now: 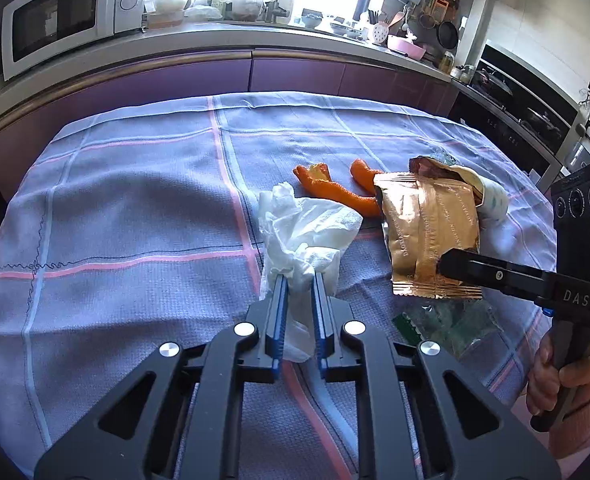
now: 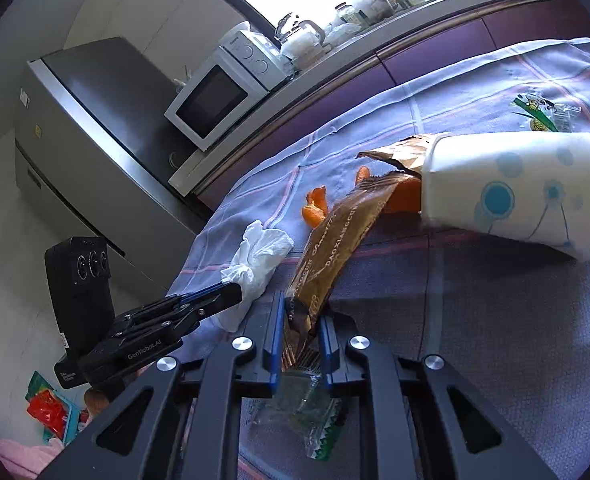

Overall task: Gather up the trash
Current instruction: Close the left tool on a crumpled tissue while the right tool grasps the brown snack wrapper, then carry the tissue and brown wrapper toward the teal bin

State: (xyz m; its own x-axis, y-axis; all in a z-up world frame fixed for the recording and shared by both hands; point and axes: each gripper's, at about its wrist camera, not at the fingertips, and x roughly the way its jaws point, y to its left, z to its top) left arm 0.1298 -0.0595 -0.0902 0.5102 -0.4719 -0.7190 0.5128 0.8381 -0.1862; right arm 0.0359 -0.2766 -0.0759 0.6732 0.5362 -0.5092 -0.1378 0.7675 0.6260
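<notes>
Right now your left gripper (image 1: 299, 280) has its blue pads pinched on the near end of the crumpled white tissue (image 1: 307, 232); the rest of the tissue fans out past the fingertips and lies on the blue checked tablecloth (image 1: 135, 200); your right gripper (image 2: 301, 320) is clamped on the lower sealed edge of the gold-brown snack wrapper (image 2: 335, 236), which rises at a slant from between the pads toward the paper cup (image 2: 515, 192). That cup lies on its side on the cloth, its mouth turned toward the wrapper; the wrapper's torn upper end sits right at the rim, though you cannot tell whether it reaches inside. Pieces of orange peel (image 1: 327, 188) lie on the cloth just beyond the tissue and beside the wrapper, one piece partly hidden behind the wrapper. A clear wrapper with a green zigzag edge (image 2: 315, 420) lies flat on the cloth directly under your right gripper, untouched by the pads; a second small green-printed wrapper (image 2: 543, 114) rests farther off, beyond the cup. From the left camera your hand (image 1: 563, 376) shows around the right gripper's handle at the frame's edge. Behind the table a microwave (image 1: 63, 16) stands on the counter (image 1: 255, 40).
</notes>
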